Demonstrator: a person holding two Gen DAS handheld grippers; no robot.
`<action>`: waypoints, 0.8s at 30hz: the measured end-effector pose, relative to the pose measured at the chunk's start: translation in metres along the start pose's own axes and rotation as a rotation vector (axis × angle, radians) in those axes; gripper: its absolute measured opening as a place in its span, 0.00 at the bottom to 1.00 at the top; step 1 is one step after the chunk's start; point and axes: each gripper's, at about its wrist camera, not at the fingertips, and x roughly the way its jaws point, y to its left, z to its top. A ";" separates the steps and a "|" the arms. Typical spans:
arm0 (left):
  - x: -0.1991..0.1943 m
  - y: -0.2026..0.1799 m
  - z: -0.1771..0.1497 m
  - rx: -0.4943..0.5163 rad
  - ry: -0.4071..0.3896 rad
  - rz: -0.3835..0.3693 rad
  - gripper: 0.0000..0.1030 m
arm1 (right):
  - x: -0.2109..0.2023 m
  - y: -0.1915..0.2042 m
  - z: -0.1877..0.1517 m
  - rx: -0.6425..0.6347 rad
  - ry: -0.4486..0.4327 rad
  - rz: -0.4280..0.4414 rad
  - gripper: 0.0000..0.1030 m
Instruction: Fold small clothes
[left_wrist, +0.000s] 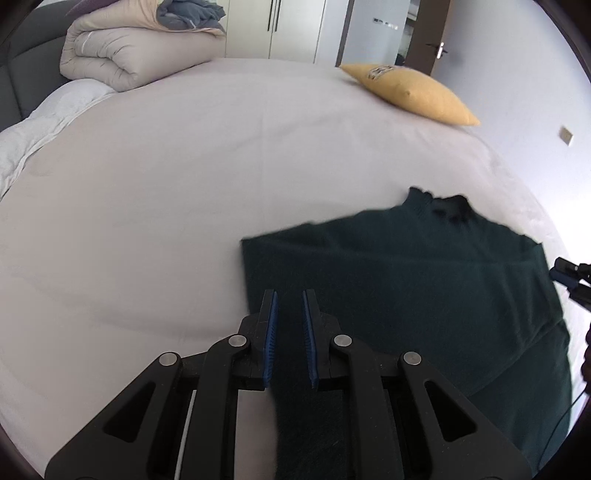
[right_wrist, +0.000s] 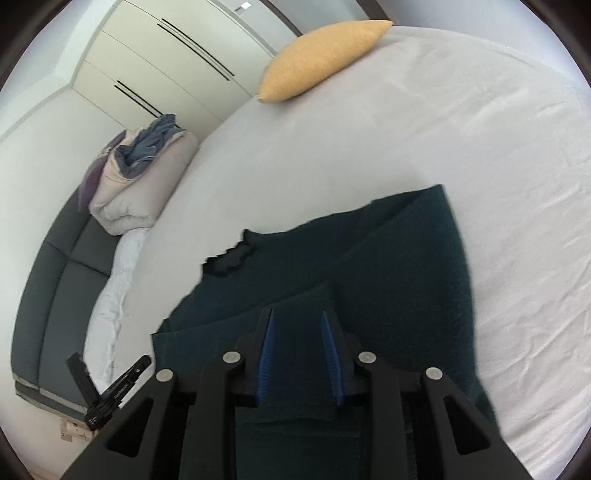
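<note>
A dark green sweater (left_wrist: 424, 266) lies flat on the pale bed sheet (left_wrist: 184, 184), its neck toward the far side. My left gripper (left_wrist: 290, 295) hangs over the sweater's left edge. Its blue pads stand a narrow gap apart, and a strip of the green knit runs between them toward the camera, so it looks gripped. In the right wrist view the sweater (right_wrist: 406, 258) has a folded ribbed flap (right_wrist: 295, 306) lying between the jaws of my right gripper (right_wrist: 297, 317). Those pads stand clear of the flap. The other gripper shows as black parts at the frame edges.
A yellow pillow (left_wrist: 410, 92) rests at the bed's far corner. A rolled beige duvet (left_wrist: 122, 51) with grey-blue clothes on top sits by the dark headboard (right_wrist: 66, 258). White wardrobe doors (right_wrist: 166, 55) stand beyond the bed.
</note>
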 end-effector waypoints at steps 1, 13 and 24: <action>0.004 -0.004 0.006 0.008 0.003 -0.011 0.13 | 0.008 0.008 -0.002 -0.013 0.023 0.035 0.29; 0.055 0.025 0.018 -0.045 0.048 -0.120 0.13 | 0.076 -0.013 -0.018 0.110 0.128 0.186 0.20; 0.008 0.028 0.003 -0.094 -0.024 -0.044 0.13 | 0.023 -0.028 -0.023 0.184 0.024 0.253 0.40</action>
